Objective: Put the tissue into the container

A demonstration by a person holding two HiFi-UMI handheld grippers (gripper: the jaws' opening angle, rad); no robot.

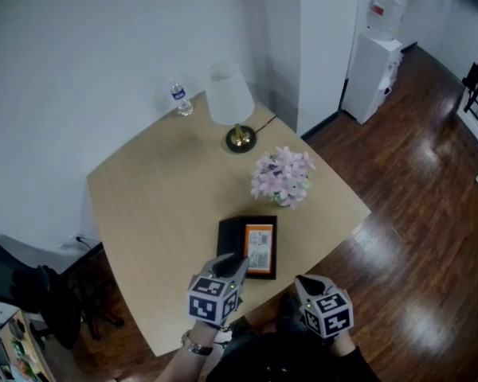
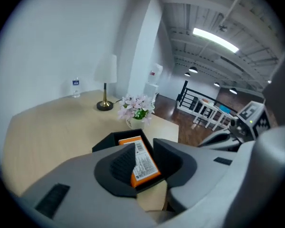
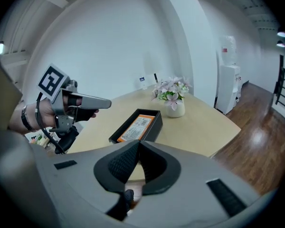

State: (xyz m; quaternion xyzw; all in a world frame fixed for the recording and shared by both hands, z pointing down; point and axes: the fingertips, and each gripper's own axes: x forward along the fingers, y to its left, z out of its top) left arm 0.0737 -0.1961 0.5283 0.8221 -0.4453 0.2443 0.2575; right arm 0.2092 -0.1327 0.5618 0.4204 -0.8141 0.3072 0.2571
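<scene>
A black open container (image 1: 224, 238) lies near the front edge of the beige table (image 1: 159, 205). An orange tissue pack (image 1: 259, 249) with a white label rests flat inside it. My left gripper (image 1: 231, 264) hovers just above the container's near left end. In the left gripper view its jaws (image 2: 142, 148) stand apart, empty, and the pack (image 2: 143, 161) shows through the gap, down in the container (image 2: 102, 144). My right gripper (image 1: 304, 282) hangs off the table's front edge, jaws (image 3: 137, 145) shut with nothing between them. From there I see the container (image 3: 151, 130), the pack (image 3: 135, 126) and the left gripper (image 3: 106, 103).
A pot of pink flowers (image 1: 283, 178) stands just behind the container. Farther back are a table lamp (image 1: 232, 106) and a small water bottle (image 1: 181, 99). A black office chair (image 1: 28, 289) sits left of the table, and a water dispenser (image 1: 376, 52) stands on the wooden floor.
</scene>
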